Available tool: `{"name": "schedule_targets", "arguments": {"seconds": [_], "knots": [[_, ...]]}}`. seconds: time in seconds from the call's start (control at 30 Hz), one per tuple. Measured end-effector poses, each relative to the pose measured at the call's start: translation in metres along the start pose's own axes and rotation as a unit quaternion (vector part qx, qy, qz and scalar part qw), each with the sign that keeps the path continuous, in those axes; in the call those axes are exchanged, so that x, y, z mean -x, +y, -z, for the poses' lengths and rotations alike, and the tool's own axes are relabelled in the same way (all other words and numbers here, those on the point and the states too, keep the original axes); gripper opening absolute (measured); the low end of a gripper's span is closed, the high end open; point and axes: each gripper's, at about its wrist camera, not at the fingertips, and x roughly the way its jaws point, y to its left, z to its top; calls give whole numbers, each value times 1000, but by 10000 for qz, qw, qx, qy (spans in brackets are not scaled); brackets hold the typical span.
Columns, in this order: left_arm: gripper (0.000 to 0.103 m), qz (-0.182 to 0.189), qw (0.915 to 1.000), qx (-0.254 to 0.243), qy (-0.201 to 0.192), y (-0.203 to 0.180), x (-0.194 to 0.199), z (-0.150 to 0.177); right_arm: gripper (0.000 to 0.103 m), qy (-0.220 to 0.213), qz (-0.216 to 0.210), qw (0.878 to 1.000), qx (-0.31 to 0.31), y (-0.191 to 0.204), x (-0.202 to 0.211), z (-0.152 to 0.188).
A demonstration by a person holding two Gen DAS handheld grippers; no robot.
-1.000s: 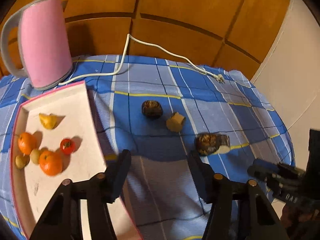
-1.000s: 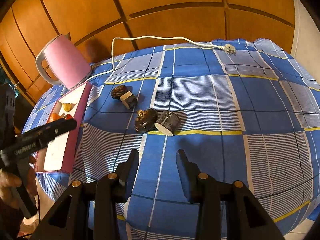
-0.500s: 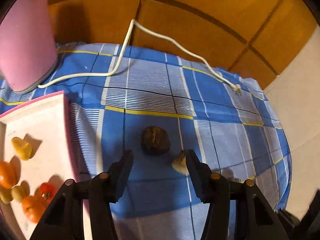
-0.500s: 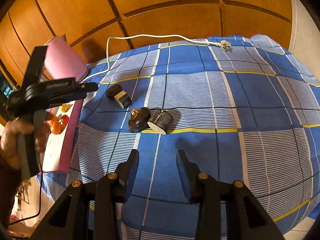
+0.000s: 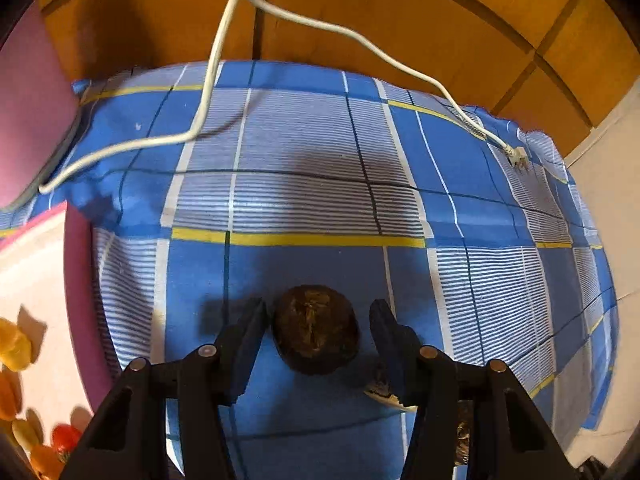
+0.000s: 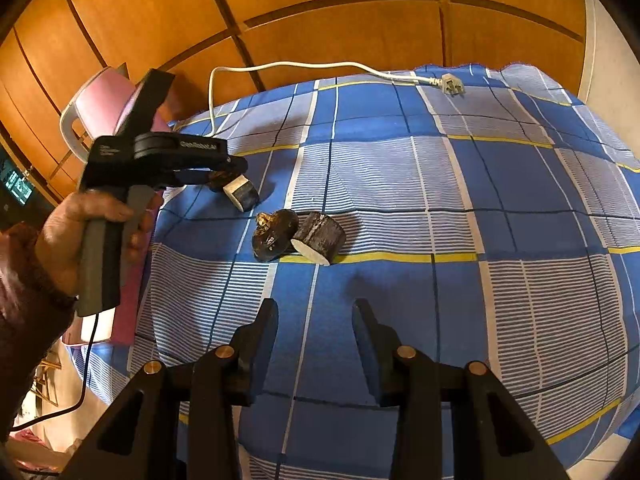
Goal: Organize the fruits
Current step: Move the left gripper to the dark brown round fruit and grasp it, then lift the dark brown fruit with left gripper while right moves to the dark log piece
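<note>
Left wrist view: left gripper point(image 5: 318, 314) fingers closing around 1 dark, rough, round fruit point(image 5: 316, 328), not yet touching.

text: "GenRobot.ai" | on: left tongs point(image 6: 224, 168) body, white print | 2nd small label beside it: illegible

Black left gripper point(image 6: 224, 172), grey handle, dark maroon sleeve point(image 6: 20, 320)
</note>
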Motion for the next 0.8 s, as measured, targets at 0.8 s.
{"name": "schedule_targets", "arguments": {"seconds": [0.8], "knots": [[44,368,9944,-609,-781,5,77,97,39,61,-10,9998,-205,-8,-20,-17]]}}
